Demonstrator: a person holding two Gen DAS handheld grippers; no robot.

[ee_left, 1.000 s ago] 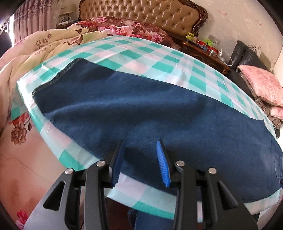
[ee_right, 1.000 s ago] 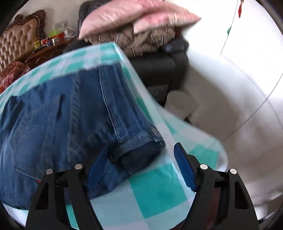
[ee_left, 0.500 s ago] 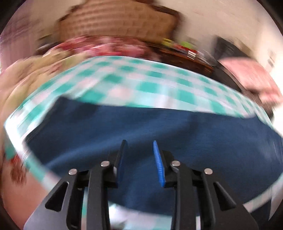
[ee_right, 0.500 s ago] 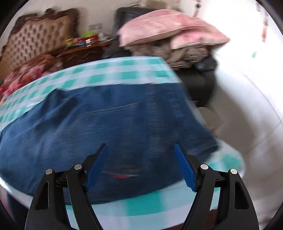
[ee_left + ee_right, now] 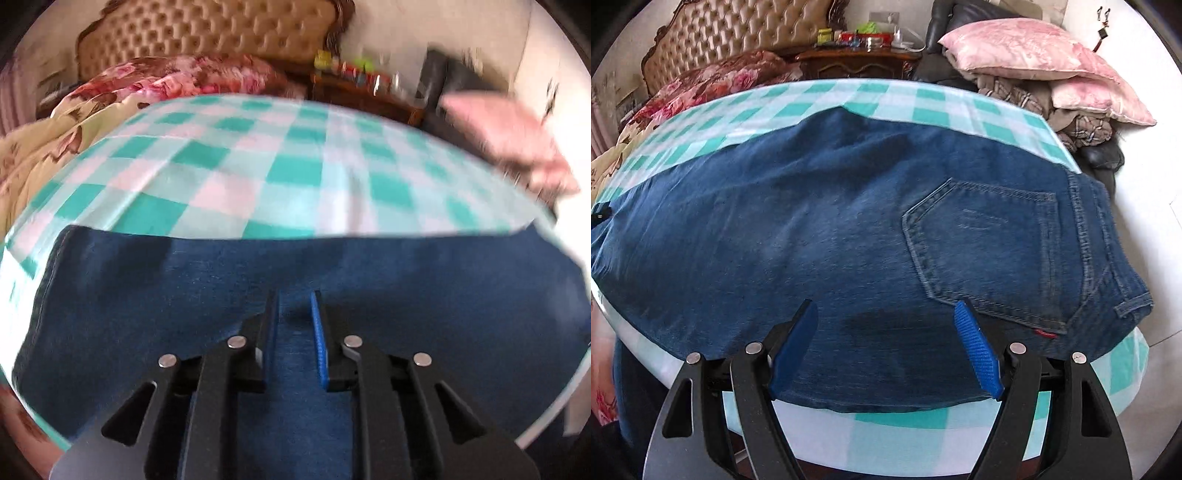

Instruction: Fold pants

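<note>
Blue denim pants [image 5: 831,229] lie flat across a table with a green-and-white checked cloth [image 5: 923,99]. The back pocket [image 5: 982,240] and waistband sit at the right end in the right wrist view. My right gripper [image 5: 886,314] hovers open over the near edge of the seat, with nothing between its blue pads. In the left wrist view the pants' leg [image 5: 184,295] fills the lower half. My left gripper [image 5: 294,295] is over the leg and its jaws are closing to a narrow gap. No cloth is visibly pinched between them.
A tufted headboard [image 5: 738,33] and floral bedding [image 5: 713,85] lie beyond the table. A wooden nightstand [image 5: 860,62] with small items stands behind. Pink pillows [image 5: 1015,51] are piled on a dark chair at the right. The cloth [image 5: 258,166] is bare beyond the pants.
Both grippers swept sideways along the pants. The left jaws narrowed. The right gripper went from the waistband corner to the near edge of the seat, still wide.
</note>
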